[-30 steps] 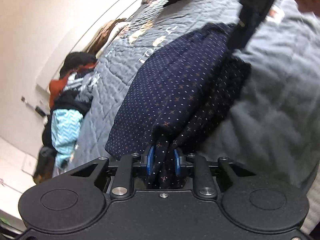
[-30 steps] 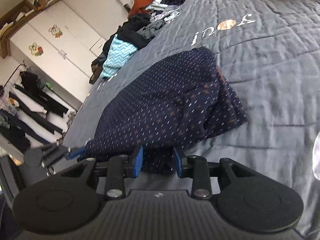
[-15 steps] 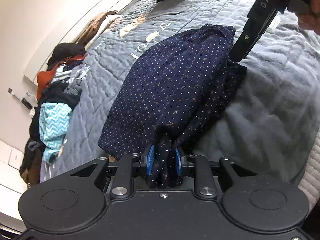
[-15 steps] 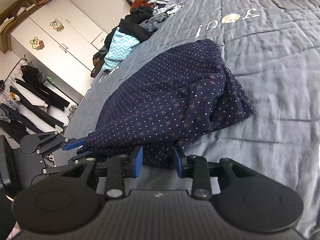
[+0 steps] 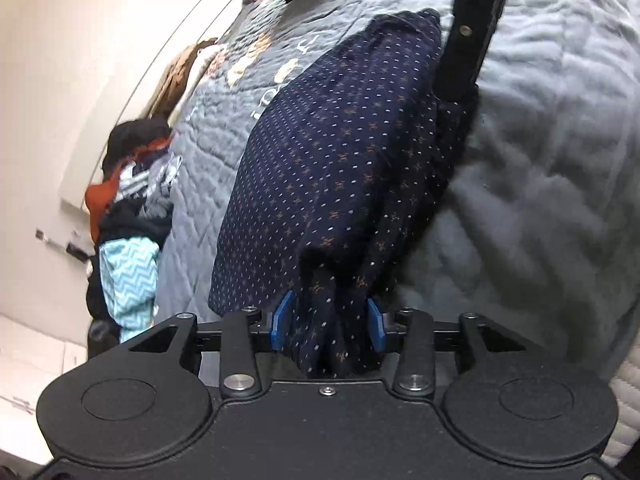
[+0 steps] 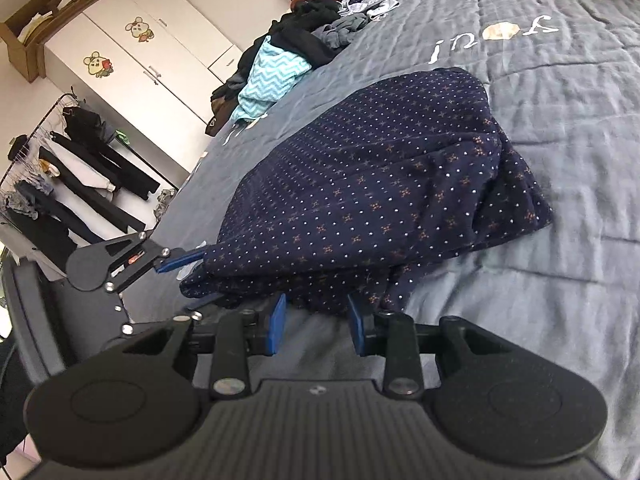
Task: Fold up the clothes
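The left gripper (image 5: 328,320) has just been opening; a bunched edge of the navy dotted garment (image 5: 344,152) lies between its blue pads, contact unclear. The right gripper (image 6: 316,324) stands open at the garment's near edge, frame centre, on the grey bedspread (image 6: 540,320). The garment's underside folds are hidden. Unfolded clothes (image 6: 280,68) pile at upper left.

A folded navy dotted garment (image 6: 372,196) lies on a grey quilted bed (image 6: 560,320). The right gripper (image 6: 316,326), jaws parted, sits at the garment's near edge. The left gripper (image 6: 182,258) meets its left corner. Behind: a heap of clothes (image 6: 304,44) and a white wardrobe (image 6: 132,60).
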`<state>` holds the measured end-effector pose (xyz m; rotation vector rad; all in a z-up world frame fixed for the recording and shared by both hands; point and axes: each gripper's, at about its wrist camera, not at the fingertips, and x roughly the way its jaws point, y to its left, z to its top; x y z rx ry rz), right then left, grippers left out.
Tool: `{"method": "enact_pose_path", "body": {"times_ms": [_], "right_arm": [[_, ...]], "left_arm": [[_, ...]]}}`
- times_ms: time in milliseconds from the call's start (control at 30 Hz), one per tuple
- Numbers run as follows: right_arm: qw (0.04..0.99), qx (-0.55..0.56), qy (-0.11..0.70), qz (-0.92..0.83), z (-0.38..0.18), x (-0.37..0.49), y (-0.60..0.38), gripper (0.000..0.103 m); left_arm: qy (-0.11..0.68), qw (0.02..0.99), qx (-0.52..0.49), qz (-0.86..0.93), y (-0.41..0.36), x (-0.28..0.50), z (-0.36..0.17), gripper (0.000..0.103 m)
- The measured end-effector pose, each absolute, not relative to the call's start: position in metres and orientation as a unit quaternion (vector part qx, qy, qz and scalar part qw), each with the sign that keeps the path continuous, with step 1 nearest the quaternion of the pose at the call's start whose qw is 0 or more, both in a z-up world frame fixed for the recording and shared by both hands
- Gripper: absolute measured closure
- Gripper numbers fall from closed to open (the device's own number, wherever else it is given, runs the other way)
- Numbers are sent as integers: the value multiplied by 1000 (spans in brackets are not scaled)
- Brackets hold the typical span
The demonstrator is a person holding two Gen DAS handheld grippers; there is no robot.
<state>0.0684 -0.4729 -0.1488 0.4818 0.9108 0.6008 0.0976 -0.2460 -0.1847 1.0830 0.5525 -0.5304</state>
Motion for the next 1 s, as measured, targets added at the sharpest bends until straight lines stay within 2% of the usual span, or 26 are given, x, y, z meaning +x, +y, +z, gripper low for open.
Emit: {"method": "enact_pose_path", "body": {"times_ms": [33,67,300,467,667,933,1000], "right_arm": [[827,227,429,283,-149,68,-473,71],[827,227,429,282,-149,68,-473,71],[830,229,427,275,-152,71,-474,71],[834,212,430,274,-155,71,-469,71],[836,201,440,259,-163,73,-470,71],[853,197,427,225,-159,73,-477,68],[849,201,436,220,-165,77,-477,67]], "left_arm": [[257,792,495,-248,-246,99,-184,83],[260,798,483,-250,-244,101,-179,86],[231,829,450,-240,-237,111,-140,91],[212,834,456,-226,-240,115,-127,91],[251,800,490,-238,-239,111,-150,91],[233,787,524,-227,-242,98,-179,85],[228,780,540,-220,-245,96,-187,79]]}}
